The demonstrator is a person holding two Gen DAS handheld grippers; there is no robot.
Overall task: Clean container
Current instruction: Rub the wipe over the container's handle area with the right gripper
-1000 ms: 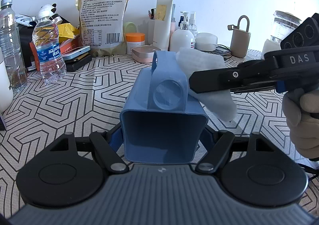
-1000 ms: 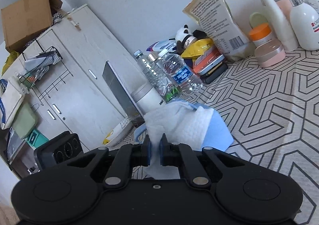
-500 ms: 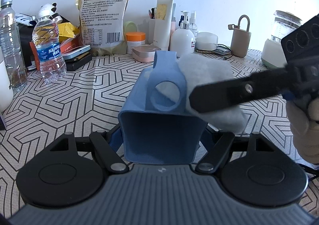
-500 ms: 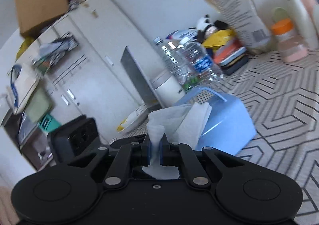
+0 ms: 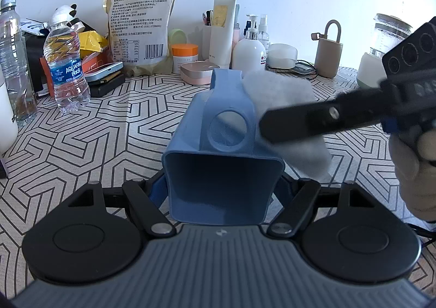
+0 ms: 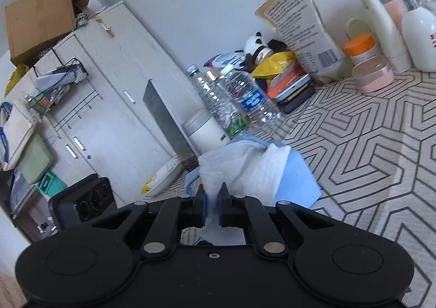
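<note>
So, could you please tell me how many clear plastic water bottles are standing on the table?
2: the labelled water bottle beside the unlabelled water bottle at the table's left; others may be hidden.

"AQUAFINA" on water bottle label (image 5: 66, 71); barcode digits on snack bag (image 5: 137, 24) unreadable

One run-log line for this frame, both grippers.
left gripper: shut on blue container | right gripper: shut on white wipe | wipe against container's outer side | table: patterned cloth

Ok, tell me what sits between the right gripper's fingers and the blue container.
A white paper towel, pinched by the right gripper and draped against the blue container; the right wrist view shows this best.
</note>
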